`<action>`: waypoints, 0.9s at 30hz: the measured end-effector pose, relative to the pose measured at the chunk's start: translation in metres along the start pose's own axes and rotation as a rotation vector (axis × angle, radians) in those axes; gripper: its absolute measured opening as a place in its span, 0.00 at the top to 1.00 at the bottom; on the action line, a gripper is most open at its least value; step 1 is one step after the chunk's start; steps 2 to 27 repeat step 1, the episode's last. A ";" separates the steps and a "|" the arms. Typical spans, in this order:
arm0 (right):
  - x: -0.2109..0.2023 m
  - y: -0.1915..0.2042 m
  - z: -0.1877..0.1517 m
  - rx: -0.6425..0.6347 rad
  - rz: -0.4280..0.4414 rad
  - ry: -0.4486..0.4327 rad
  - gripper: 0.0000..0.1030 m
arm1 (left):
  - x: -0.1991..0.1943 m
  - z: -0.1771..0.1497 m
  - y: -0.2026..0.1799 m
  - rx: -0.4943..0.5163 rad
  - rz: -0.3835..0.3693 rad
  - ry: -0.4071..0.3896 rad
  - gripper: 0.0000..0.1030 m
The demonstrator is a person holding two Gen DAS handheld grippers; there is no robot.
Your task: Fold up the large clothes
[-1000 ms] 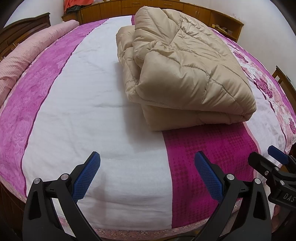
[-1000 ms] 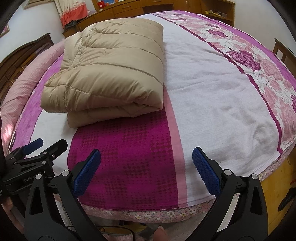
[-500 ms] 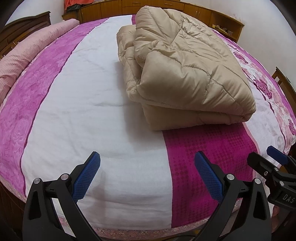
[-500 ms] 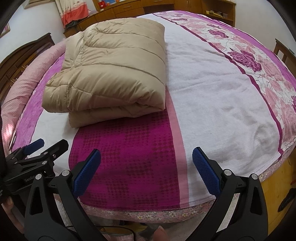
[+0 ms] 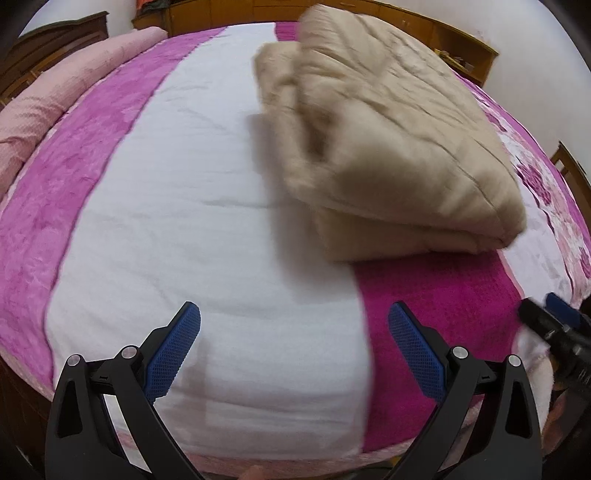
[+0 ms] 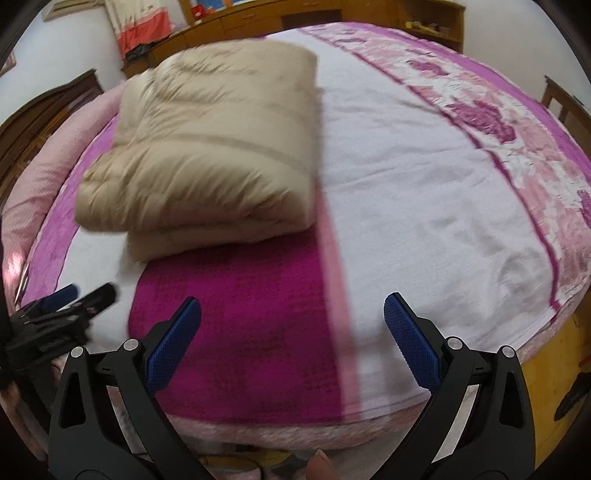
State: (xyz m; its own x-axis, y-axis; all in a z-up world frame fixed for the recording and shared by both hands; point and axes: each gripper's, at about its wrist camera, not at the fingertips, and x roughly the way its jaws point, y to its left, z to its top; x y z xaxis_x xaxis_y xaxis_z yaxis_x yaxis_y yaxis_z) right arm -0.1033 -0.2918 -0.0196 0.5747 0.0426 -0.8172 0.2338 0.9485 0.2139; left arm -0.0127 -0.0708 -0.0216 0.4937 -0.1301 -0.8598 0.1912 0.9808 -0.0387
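Observation:
A beige padded coat [image 5: 391, 147] lies folded in a thick bundle on the bed's pink and white cover [image 5: 192, 206]. The right wrist view has the same beige padded coat [image 6: 214, 147] at upper left. My left gripper [image 5: 293, 350] hangs open over the bed's near edge, well short of the bundle, with nothing between its blue pads. My right gripper [image 6: 291, 347] is open too, empty, above the magenta patch [image 6: 240, 325]. Each gripper shows at the edge of the other's view: the right gripper [image 5: 554, 325] and the left gripper [image 6: 66, 306]. Both views are motion-blurred.
A pink bolster [image 5: 55, 96] runs along the bed's left side by a dark wooden headboard [image 5: 48, 40]. Wooden cabinets [image 6: 295, 18] line the far wall. A wooden chair [image 6: 565, 107] stands at the right. The bed's front edge [image 6: 295, 428] drops off just below the grippers.
Both cameras have shifted and the views have gone blurry; the coat sits slightly further right in the left wrist view. Both grippers stay open and the coat has not moved on the bed.

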 end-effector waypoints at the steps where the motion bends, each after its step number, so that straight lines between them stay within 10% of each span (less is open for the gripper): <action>1: -0.001 -0.007 0.004 0.013 -0.014 -0.010 0.05 | -0.002 0.003 0.007 -0.003 0.017 -0.015 0.06; 27: -0.001 -0.007 0.004 0.013 -0.014 -0.010 0.05 | -0.002 0.003 0.007 -0.003 0.017 -0.015 0.06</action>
